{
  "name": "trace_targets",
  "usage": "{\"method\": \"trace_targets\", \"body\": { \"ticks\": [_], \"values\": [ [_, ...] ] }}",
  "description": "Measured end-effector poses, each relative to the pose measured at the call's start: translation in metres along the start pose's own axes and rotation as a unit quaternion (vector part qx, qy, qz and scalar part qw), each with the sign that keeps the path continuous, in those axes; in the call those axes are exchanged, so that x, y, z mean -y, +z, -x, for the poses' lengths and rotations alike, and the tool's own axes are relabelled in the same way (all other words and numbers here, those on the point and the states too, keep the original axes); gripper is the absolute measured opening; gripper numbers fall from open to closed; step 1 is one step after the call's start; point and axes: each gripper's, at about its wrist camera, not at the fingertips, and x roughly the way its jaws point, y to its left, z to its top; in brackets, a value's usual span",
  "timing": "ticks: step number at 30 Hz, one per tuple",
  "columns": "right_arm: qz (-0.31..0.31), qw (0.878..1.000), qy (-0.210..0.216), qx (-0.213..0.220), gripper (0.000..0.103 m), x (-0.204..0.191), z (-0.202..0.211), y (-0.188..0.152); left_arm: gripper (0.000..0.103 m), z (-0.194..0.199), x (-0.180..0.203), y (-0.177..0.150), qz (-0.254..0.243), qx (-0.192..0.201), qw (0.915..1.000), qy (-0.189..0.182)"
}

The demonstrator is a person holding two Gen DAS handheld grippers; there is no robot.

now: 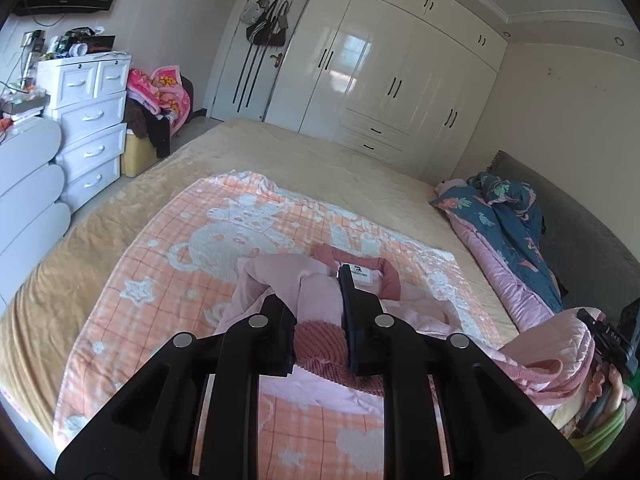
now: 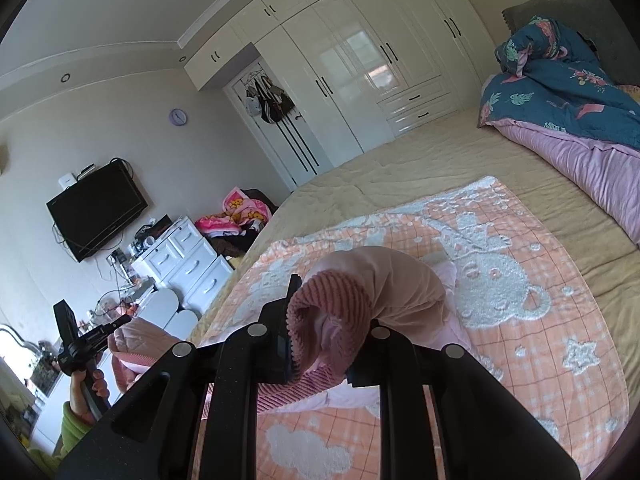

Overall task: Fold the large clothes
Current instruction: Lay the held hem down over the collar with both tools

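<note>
Jacket (image 1: 280,280) sits low in the centre of the left wrist view, a pink padded thing bunched on the orange blanket (image 1: 160,240) spread over the bed (image 1: 320,160). Left gripper (image 1: 320,332) is clenched on a ribbed cuff (image 1: 318,338), dark pink, pinched right between the pads, with the collar and its white label just above. Over in the right wrist view, right gripper (image 2: 320,344) is clamped tight on the other cuff (image 2: 328,308), sleeve arching up from the body like a hoop, lower centre of frame. Both sleeves are off the blanket while the body lies rumpled beneath.

Looks like the sleeve-fold step, both cuffs in hand. To do it well, my judgement: carry the two cuffs at matching height, draw each sleeve straight so the padding doesn't twist, then lay them across the chest so they land flat and parallel. Don't let go until the cloth rests on the body, or the springy quilting will likely flop back. The rumpled torso probably wants a smoothing tug first.
</note>
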Motion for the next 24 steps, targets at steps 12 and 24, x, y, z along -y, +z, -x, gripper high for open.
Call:
{"method": "trace_targets", "body": {
  "ticks": [12,24],
  "values": [
    [-0.011,0.999,-0.033,0.001,0.016,0.017,-0.045,0.022,0.011,-0.038,0.007,0.017,-0.015,0.007,0.9992,0.037],
    [-0.045,0.995,-0.075,-0.045,0.016,0.062,-0.111,0.029,0.012,-0.099,0.007,0.018,-0.038,-0.013,0.9962,0.077]
  ]
}}
